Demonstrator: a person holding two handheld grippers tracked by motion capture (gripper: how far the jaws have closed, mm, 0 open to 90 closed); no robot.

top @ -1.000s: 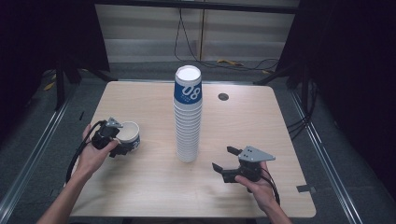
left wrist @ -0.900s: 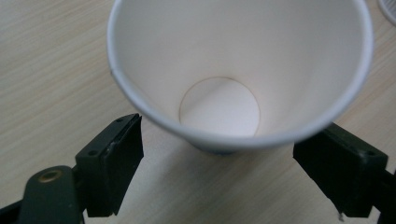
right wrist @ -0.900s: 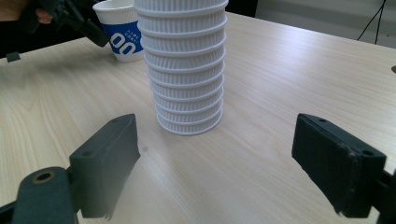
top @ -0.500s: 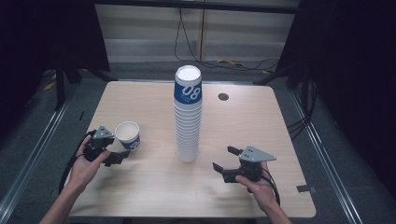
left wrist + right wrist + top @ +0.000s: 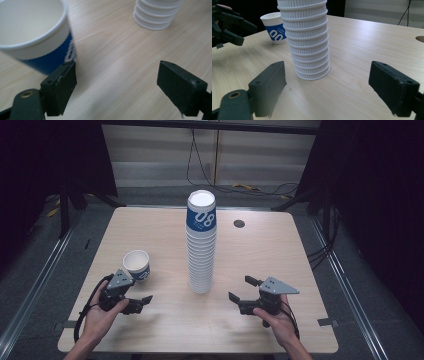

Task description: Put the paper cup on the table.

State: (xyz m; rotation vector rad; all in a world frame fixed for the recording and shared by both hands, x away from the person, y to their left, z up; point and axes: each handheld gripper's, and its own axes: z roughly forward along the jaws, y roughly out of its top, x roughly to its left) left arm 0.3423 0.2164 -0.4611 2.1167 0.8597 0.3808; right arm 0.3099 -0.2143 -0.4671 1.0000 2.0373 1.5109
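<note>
Both sets of jaws are spread wide with nothing held: the left gripper (image 5: 131,301), the right gripper (image 5: 246,293). The single cup (image 5: 137,265) is parked upright just beyond the left gripper, so any retreat is best kept low and straight, well off the tall stack (image 5: 201,245).
</note>
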